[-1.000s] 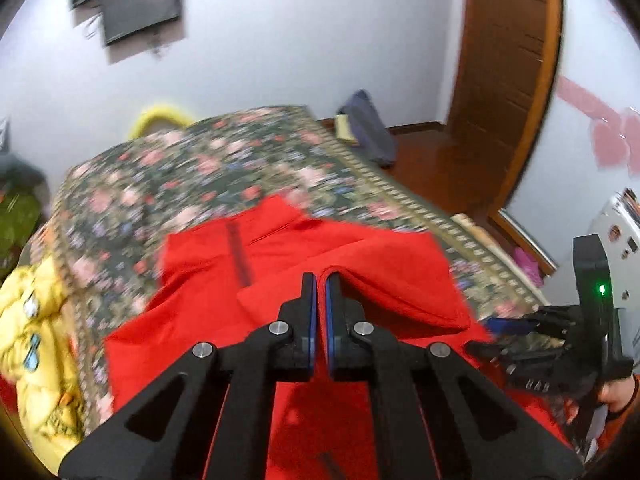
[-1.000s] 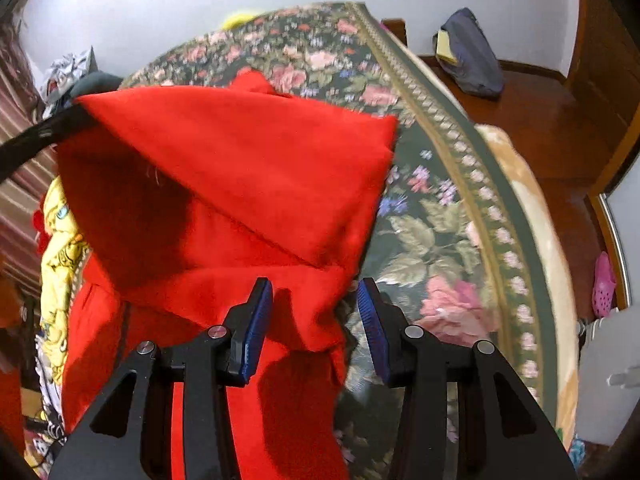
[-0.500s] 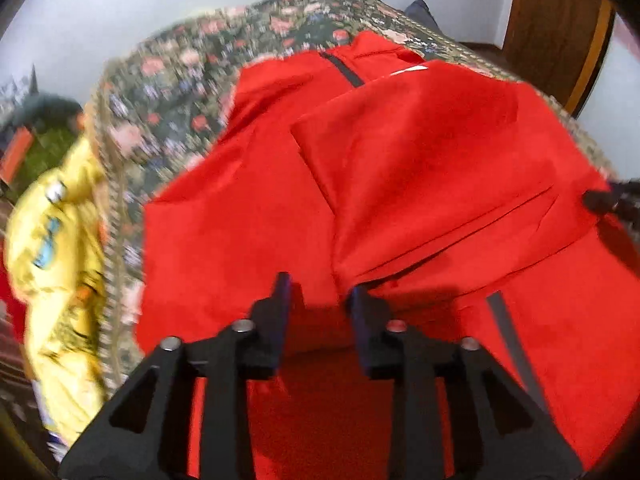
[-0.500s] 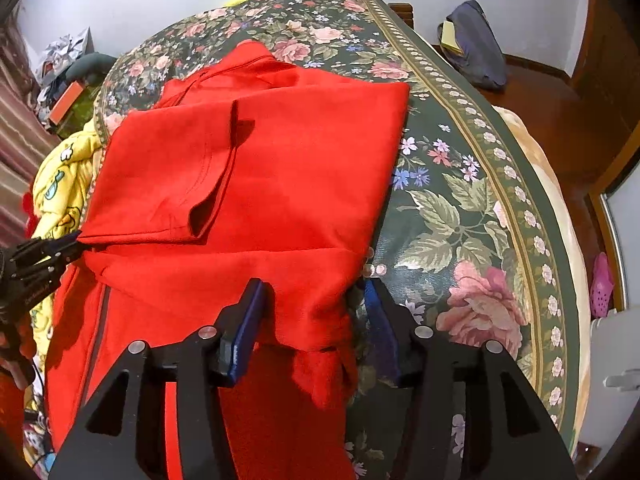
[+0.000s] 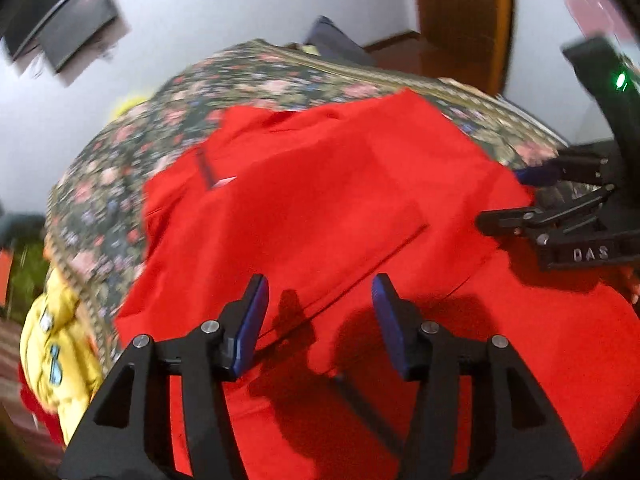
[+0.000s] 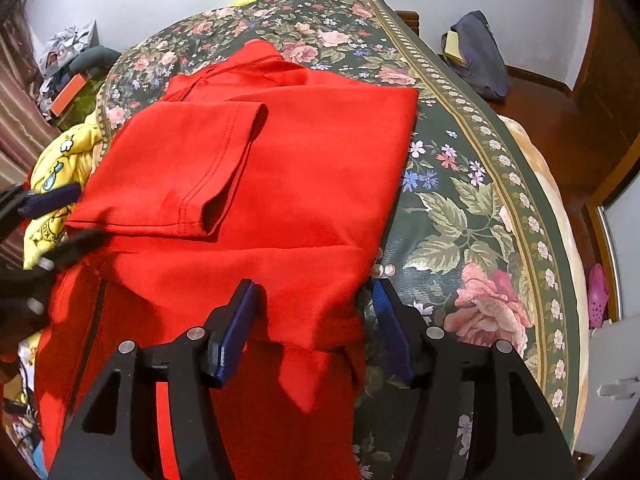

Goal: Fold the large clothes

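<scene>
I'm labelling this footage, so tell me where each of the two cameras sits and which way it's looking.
Left wrist: on the left gripper, angled down across the red garment on the floral bed, toward the wall and door; own jaws opening with nothing pinched, right gripper at the right edge.
Right wrist: on the right gripper, angled down along the garment's folded sleeve; own jaws opening around a loose cloth edge, left gripper at the left edge.
Shared: garment, bed, yellow jacket, each other's gripper.
</scene>
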The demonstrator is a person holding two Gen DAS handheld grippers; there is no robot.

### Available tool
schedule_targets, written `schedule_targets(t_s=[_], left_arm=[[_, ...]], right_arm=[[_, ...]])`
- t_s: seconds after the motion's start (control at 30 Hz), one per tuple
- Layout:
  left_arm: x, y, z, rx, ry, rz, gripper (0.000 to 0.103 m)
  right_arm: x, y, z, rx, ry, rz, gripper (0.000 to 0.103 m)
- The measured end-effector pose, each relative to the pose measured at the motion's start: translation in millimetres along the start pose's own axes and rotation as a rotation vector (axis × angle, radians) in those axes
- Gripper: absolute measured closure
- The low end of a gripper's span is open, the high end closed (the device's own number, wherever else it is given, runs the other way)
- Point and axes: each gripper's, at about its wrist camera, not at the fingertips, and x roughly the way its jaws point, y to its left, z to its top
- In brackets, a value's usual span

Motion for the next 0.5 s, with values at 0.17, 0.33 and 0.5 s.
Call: schedule_targets(t_s=[0.17,0.33,0.5], left_arm=[[31,-16,16,-0.001,0.044,-0.056,0.05],[43,-7,28,-0.07,0.05,-0.115,0.051],[36,-1,27,-0.109,0.032,-0.175,0.086]], right_arm=[[1,2,-1,-0.005,-0.006,0.002,0.043],[1,3,-2,-0.008,-0.009,0.003,0.041],[2,3,-2,-0.007,-0.01,0.003,0.041]])
